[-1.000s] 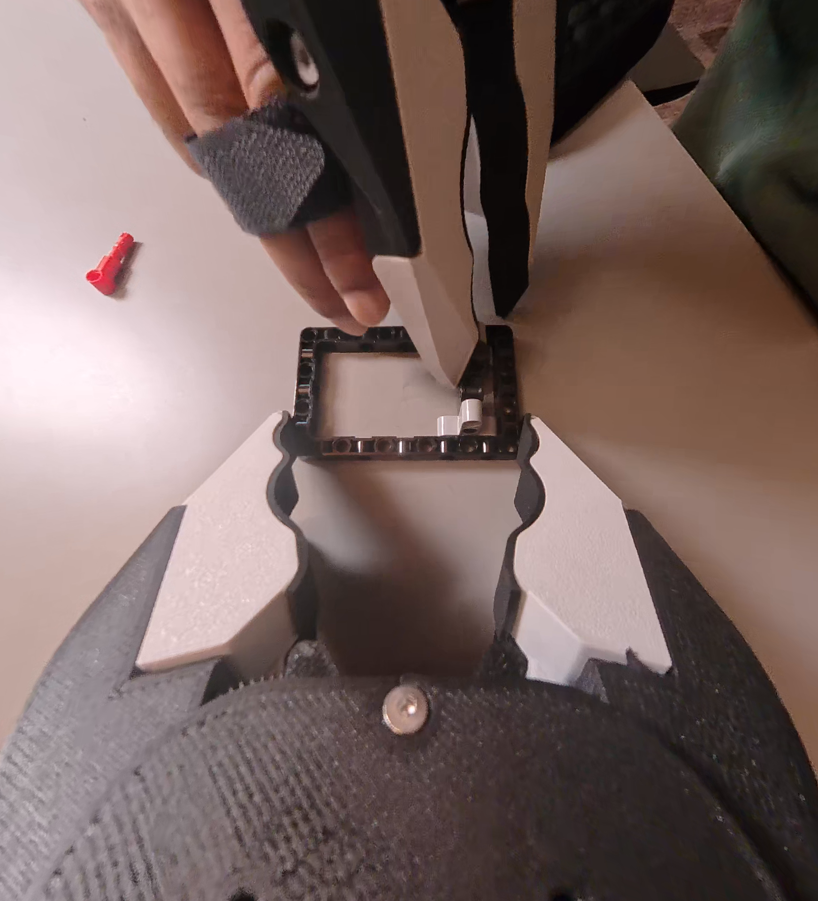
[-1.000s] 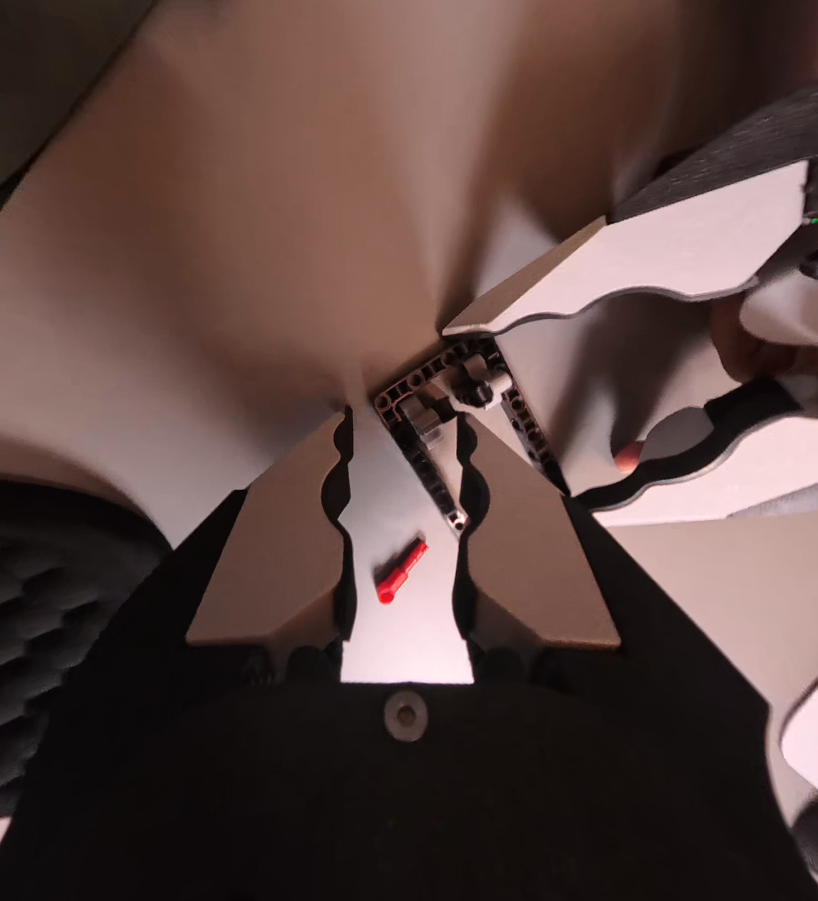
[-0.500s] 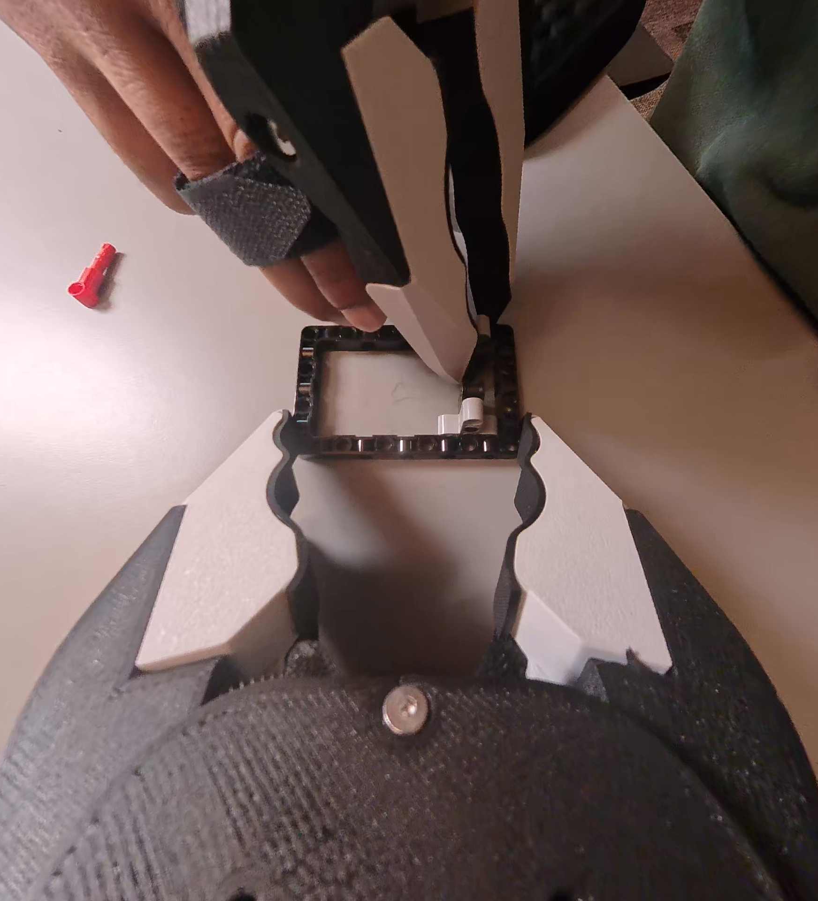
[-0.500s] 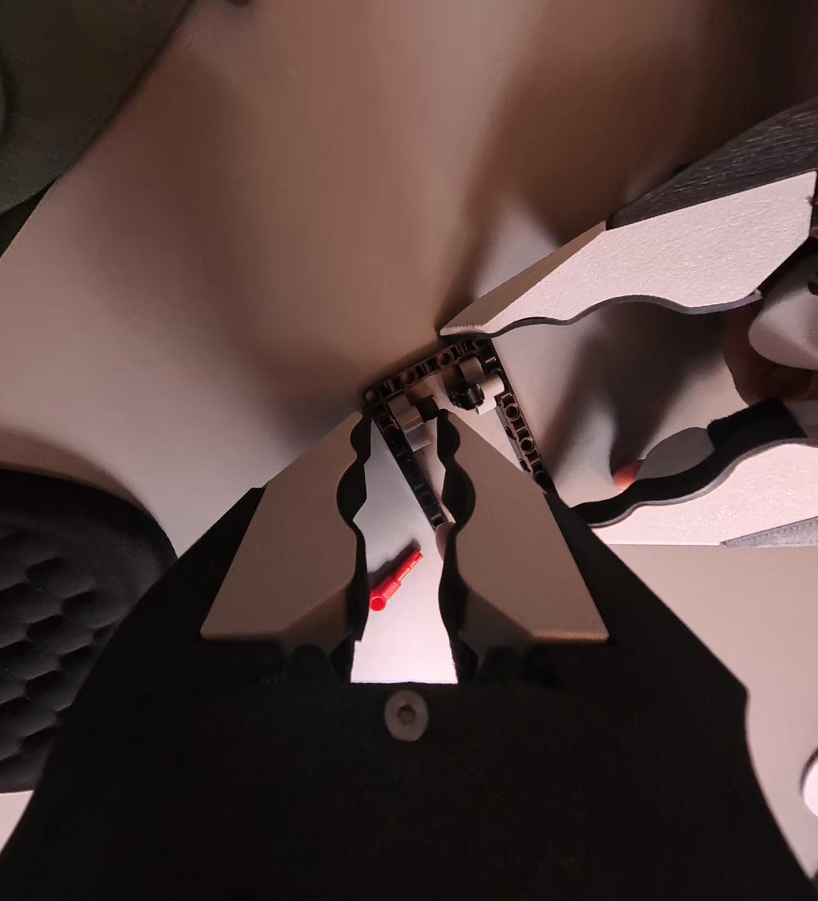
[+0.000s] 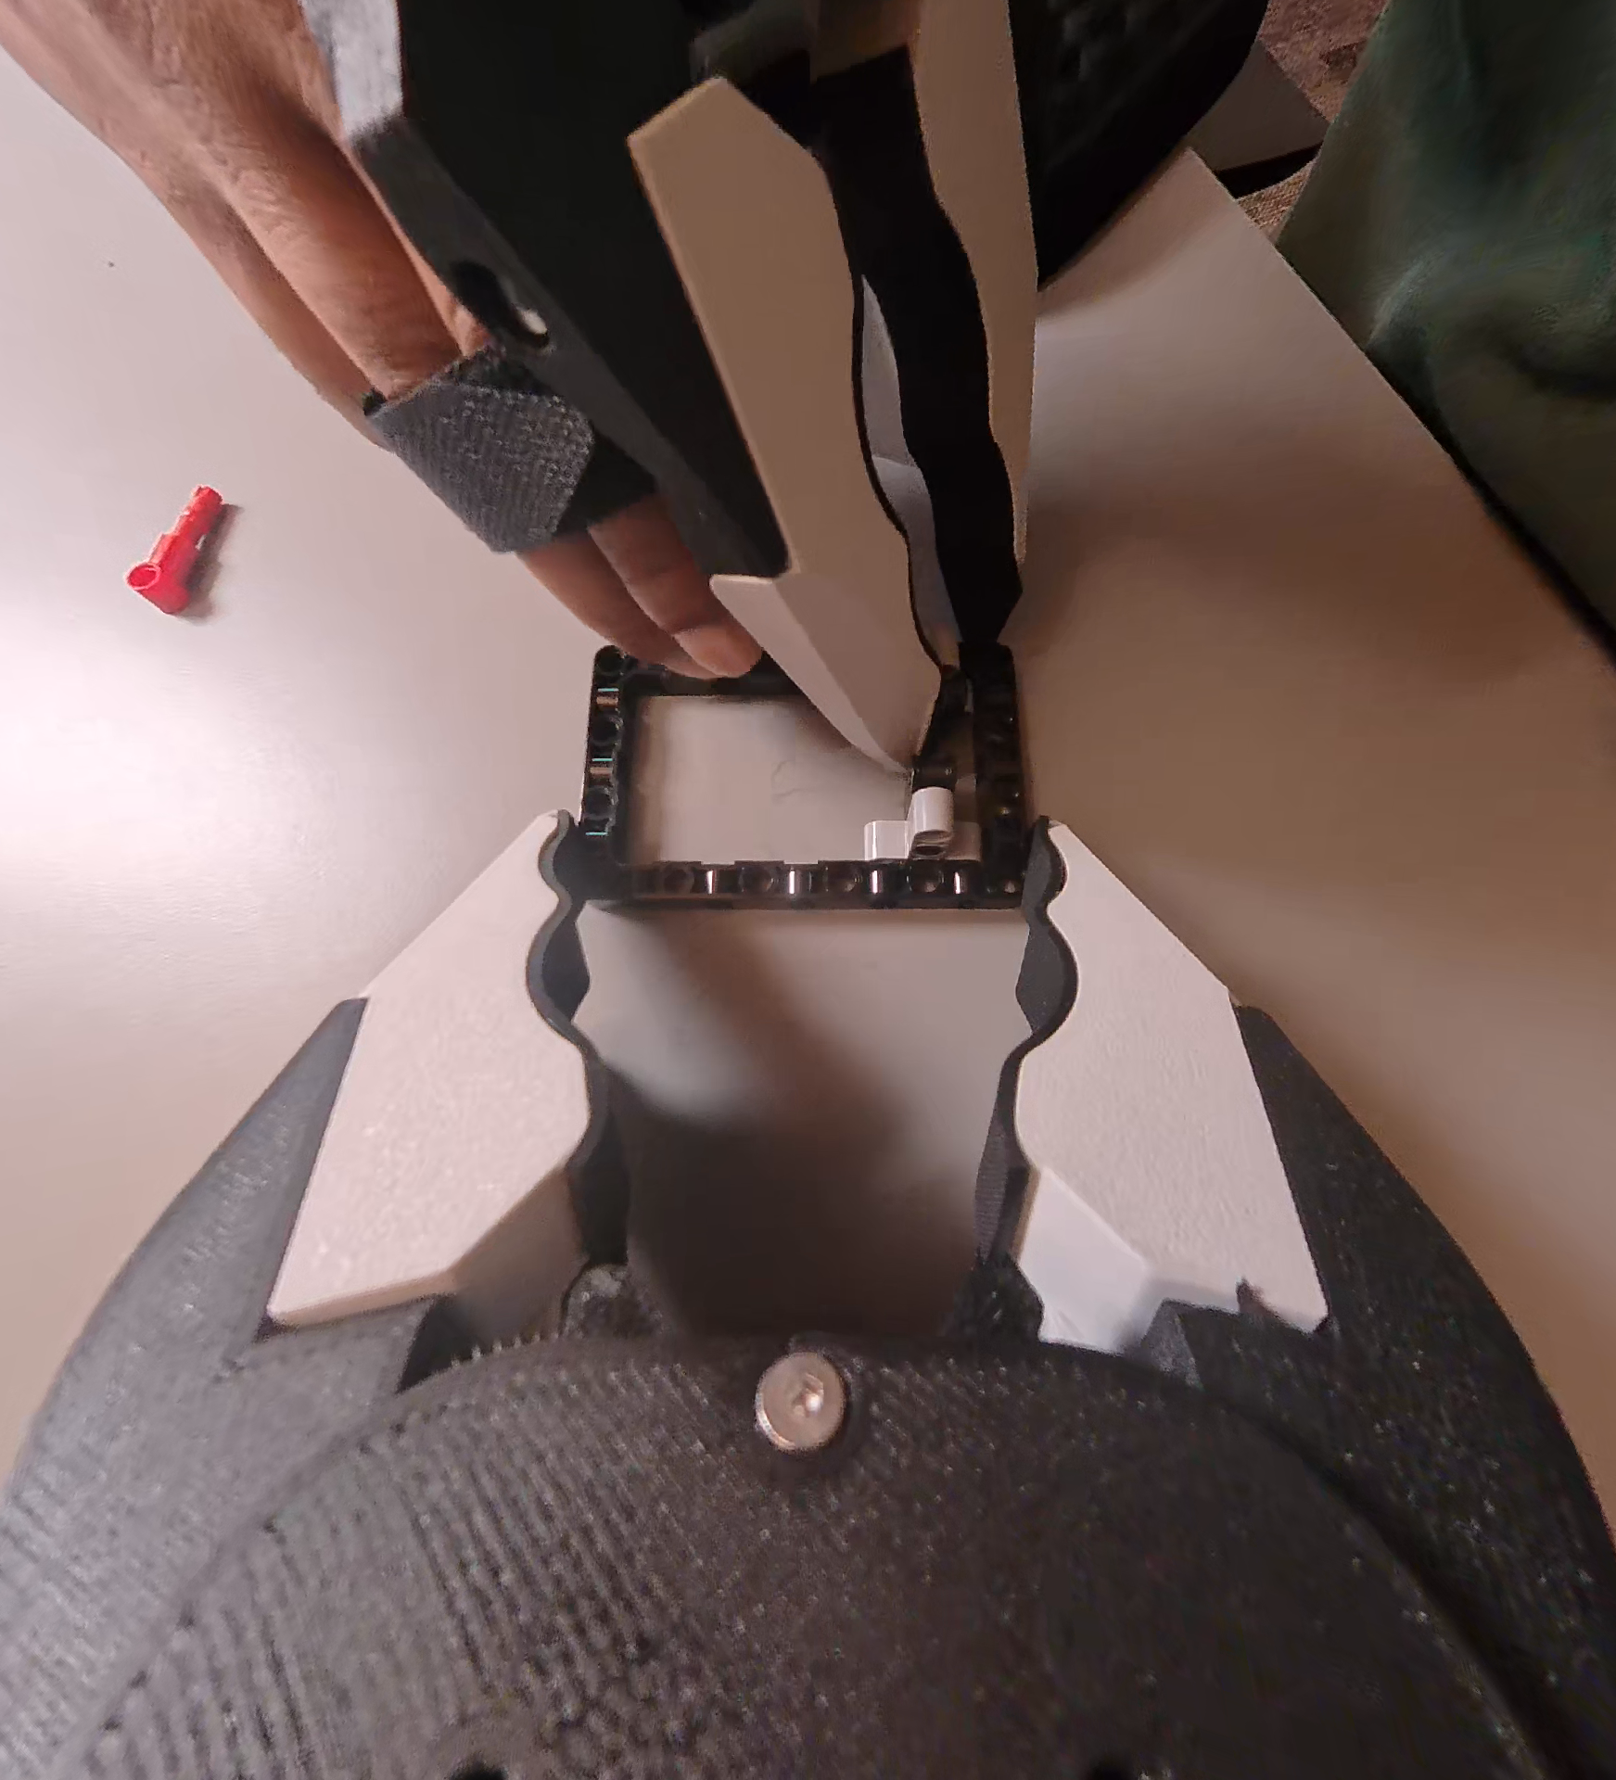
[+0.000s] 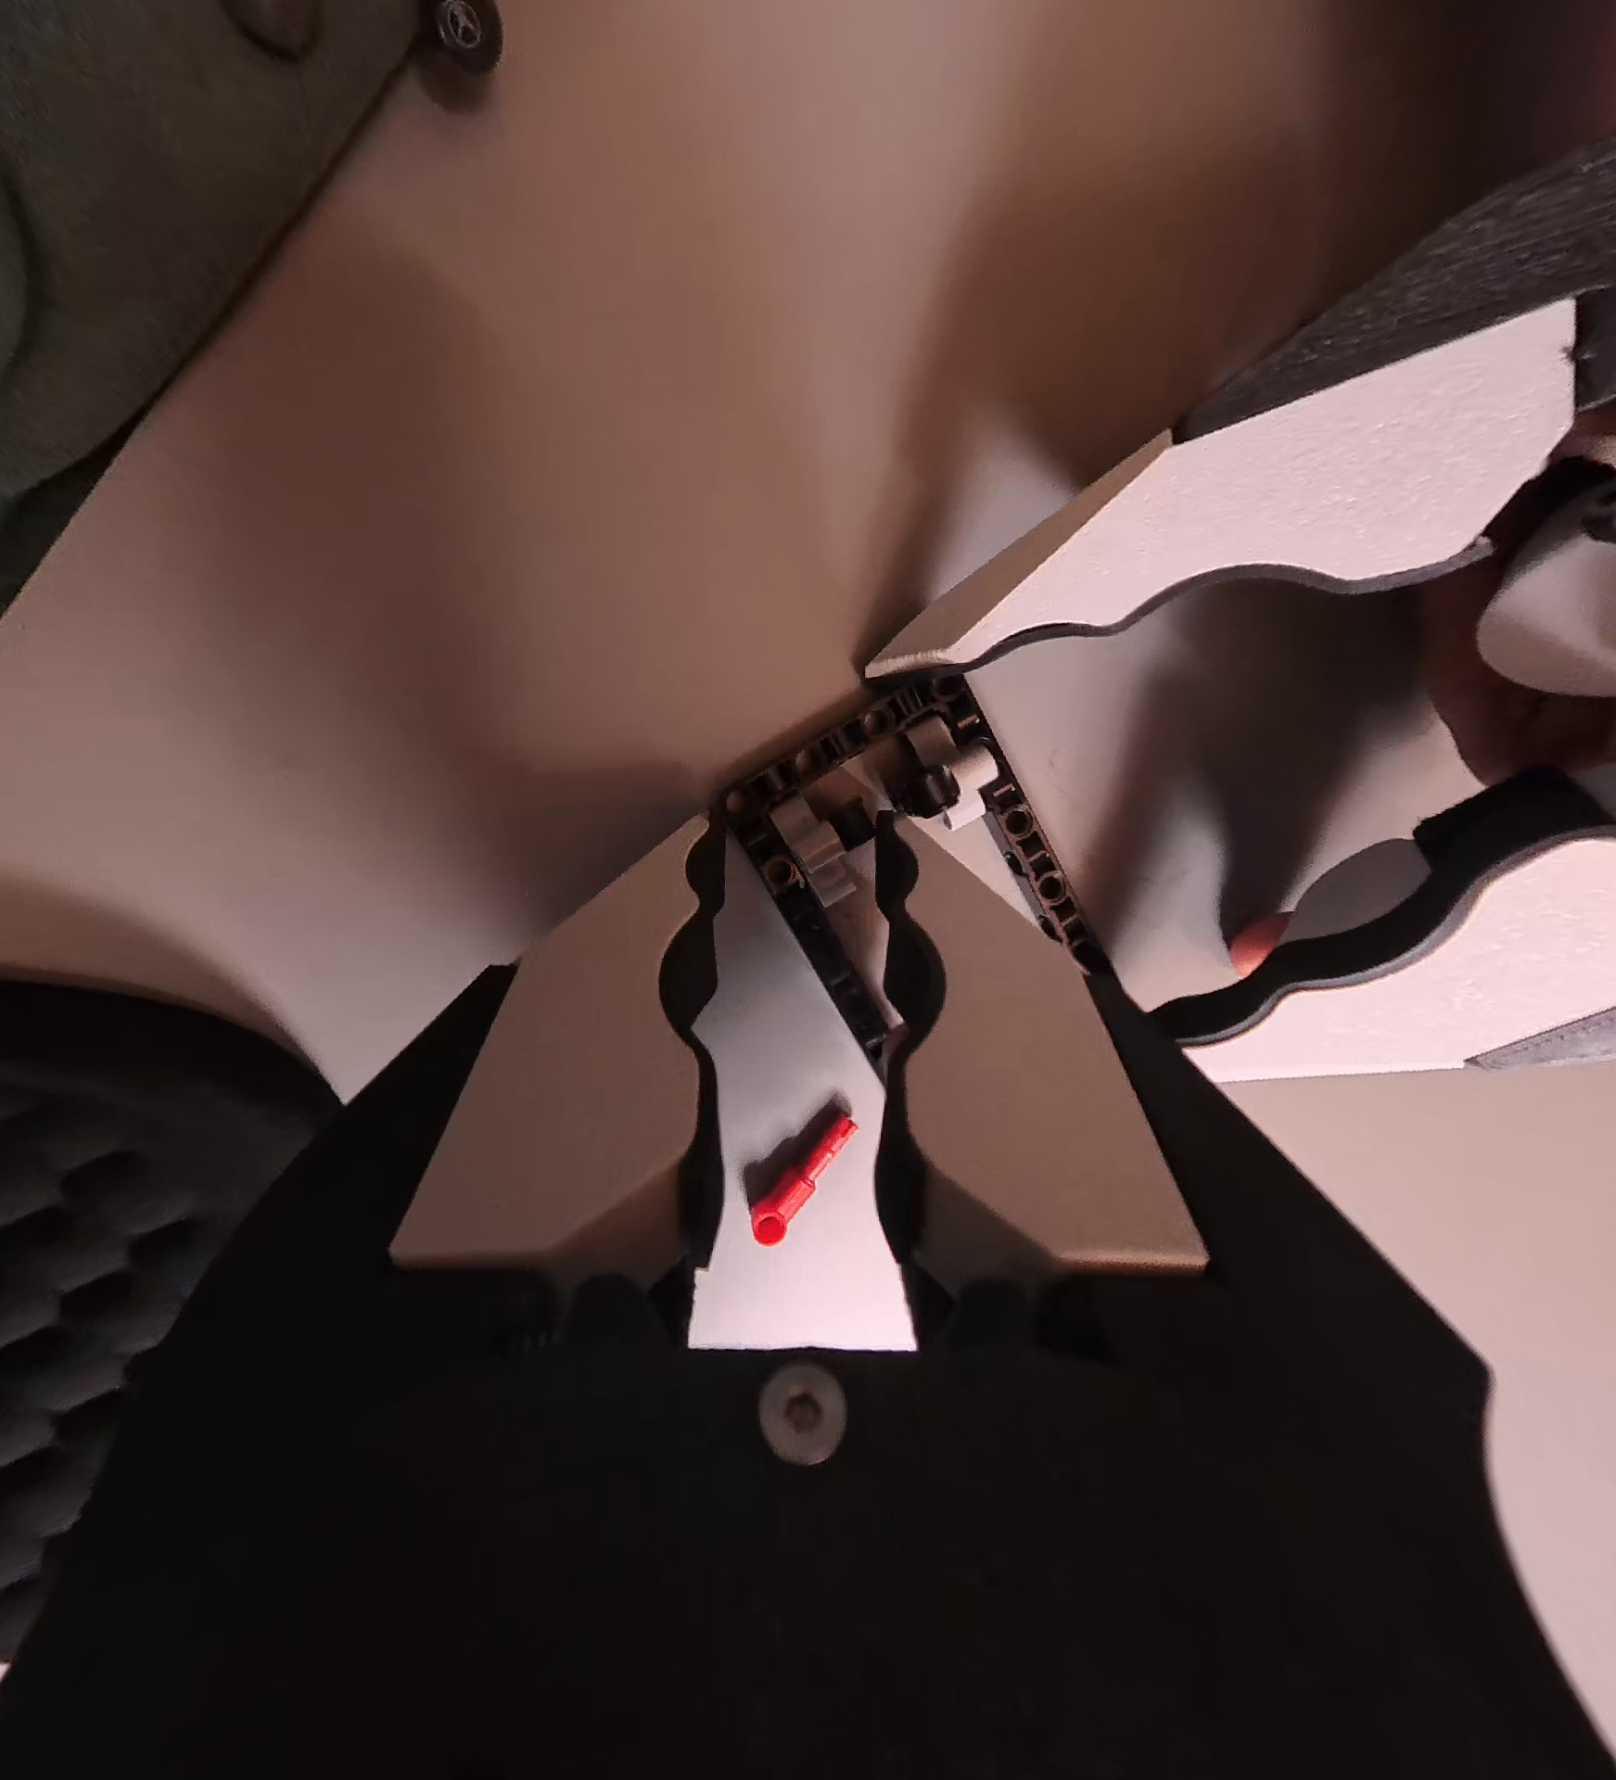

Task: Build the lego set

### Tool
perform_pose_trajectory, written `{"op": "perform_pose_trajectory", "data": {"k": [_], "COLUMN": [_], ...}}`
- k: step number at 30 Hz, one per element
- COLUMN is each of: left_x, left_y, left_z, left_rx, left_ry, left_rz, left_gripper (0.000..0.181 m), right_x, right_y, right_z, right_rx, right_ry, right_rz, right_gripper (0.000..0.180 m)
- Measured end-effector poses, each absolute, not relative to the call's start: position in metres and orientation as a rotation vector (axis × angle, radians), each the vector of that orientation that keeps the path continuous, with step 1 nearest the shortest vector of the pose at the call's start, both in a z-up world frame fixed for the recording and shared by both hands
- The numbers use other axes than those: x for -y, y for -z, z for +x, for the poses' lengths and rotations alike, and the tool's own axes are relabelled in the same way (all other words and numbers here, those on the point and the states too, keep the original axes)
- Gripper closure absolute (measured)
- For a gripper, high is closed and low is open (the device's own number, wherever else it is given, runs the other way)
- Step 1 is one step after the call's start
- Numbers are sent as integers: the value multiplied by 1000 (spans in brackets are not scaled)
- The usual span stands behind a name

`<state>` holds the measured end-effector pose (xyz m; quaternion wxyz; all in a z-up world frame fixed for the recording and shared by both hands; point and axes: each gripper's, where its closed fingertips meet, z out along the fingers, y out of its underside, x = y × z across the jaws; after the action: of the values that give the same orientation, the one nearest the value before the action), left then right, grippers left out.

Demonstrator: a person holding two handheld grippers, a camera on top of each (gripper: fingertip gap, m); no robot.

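Frame work at table centre: black square lego frame [image 5: 799, 881] is lying flat on the beige table [image 5: 206, 867], near edge running left to right, and the left gripper [image 5: 804, 848] is clamping that edge between widely spread fingers. Right gripper [image 5: 939, 742] is reaching down from the far side, fingertips nearly together around a grey connector [image 6: 818, 843] inside the frame; whether it is gripping, cannot tell. Red pin [image 5: 173, 563] is lying well left, pointing far-right.

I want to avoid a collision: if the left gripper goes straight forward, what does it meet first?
The left gripper already straddles the near edge of the square black lego frame; next probably the small white connector piece.
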<state>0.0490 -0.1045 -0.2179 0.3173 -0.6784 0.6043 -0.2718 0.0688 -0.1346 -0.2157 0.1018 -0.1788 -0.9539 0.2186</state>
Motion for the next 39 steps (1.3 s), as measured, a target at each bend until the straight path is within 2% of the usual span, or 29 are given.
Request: {"op": "perform_pose_trajectory", "data": {"k": [16,20,25,39], "left_x": [105,105,106,105], "left_y": [218,218,218,218], "left_z": [49,49,49,49], "left_rx": [-1590,-1591,-1592,-1590], "left_ry": [717,716,717,719], "left_rz": [-1786,-1786,-1785,-1786], "left_gripper": [89,89,89,88], "right_x": [131,134,136,135], "right_y": [218,208,211,211], "right_z": [72,68,69,69], "right_rx": [2816,2746,2762,2797], "right_ry": [-675,-693,-617,-781], "right_rz": [-756,-698,-590,-843], "right_gripper": [152,142,148,153]}}
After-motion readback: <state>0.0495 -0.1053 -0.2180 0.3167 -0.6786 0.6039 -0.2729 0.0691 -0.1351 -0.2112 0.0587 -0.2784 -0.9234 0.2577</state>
